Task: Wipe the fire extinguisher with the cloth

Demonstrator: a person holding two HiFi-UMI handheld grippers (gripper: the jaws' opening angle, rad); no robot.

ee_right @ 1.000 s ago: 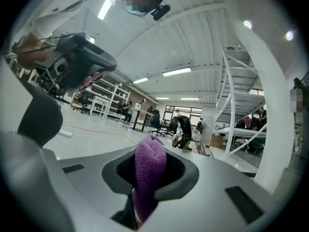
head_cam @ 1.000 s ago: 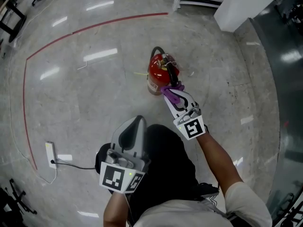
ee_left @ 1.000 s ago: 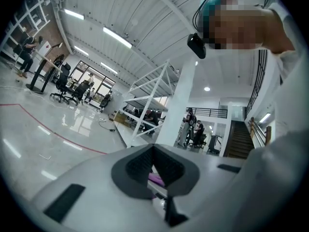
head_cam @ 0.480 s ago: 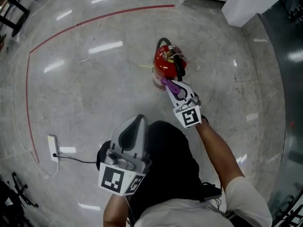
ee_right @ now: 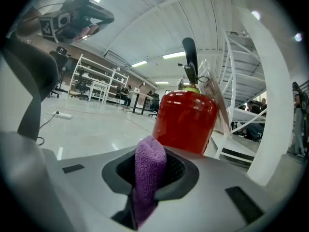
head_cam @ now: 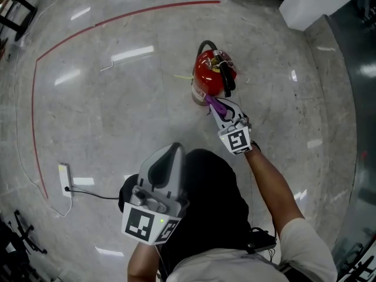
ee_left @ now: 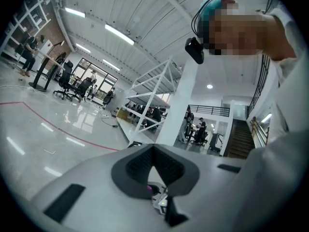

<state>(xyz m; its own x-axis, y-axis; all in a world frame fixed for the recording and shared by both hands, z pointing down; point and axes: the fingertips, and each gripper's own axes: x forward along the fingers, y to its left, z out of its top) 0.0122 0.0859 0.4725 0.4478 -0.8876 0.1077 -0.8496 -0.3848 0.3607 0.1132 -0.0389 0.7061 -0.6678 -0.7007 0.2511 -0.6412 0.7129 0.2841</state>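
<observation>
My right gripper (head_cam: 216, 106) pinches the cloth (ee_right: 148, 170) tight, near the fire extinguisher (head_cam: 207, 74); I should press its fold onto the red body and stroke evenly. My left gripper (head_cam: 169, 153) hangs closed, empty.

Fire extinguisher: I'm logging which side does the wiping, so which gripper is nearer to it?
Right. The right gripper, shut on the cloth, is close beside the fire extinguisher; the left gripper is back by the person's body.
</observation>
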